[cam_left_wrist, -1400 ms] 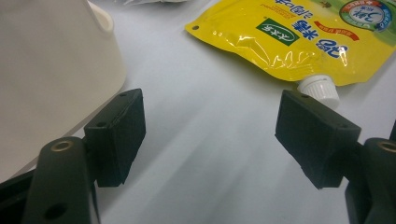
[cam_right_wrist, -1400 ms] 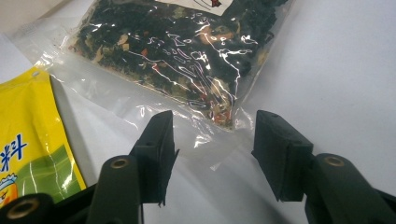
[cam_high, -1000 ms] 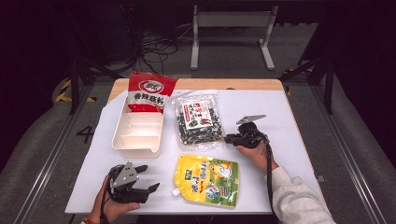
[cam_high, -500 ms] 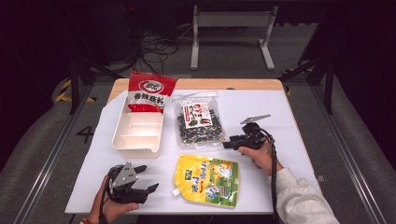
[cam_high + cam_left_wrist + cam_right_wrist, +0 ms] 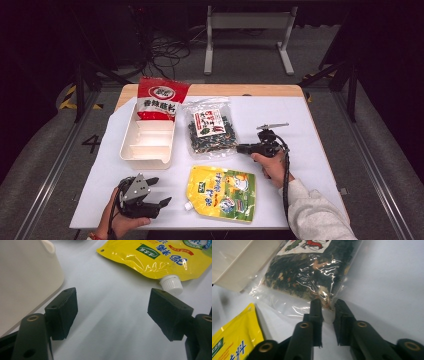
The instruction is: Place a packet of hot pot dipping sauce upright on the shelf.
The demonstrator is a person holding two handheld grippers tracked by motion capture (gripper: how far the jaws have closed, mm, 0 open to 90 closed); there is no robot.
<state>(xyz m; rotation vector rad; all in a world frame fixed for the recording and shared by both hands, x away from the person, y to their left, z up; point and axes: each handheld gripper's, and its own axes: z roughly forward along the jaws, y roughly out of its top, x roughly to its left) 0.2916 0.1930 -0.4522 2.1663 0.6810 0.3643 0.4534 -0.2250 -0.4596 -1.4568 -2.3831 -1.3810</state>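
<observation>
The clear crinkly plastic bag of dark dried greens [image 5: 312, 272], light and floppy, is best pinched at its flat sealed edge, where the nearly closed right gripper [image 5: 327, 305] has just been closing on a bit of film.

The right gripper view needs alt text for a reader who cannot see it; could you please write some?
Two black fingers pinch the corner of a clear bag of dark dried food on a white table. A white tray sits upper left, a yellow pouch lower left.

From my high view the white surface [image 5: 310, 130] is brightly lit from overhead, while the floor around it sinks into darkness. Glare streaks the clear bag [image 5: 312, 272] and yellow pouch [image 5: 155, 260], and both gripper views look soft, with blurred near jaws.
</observation>
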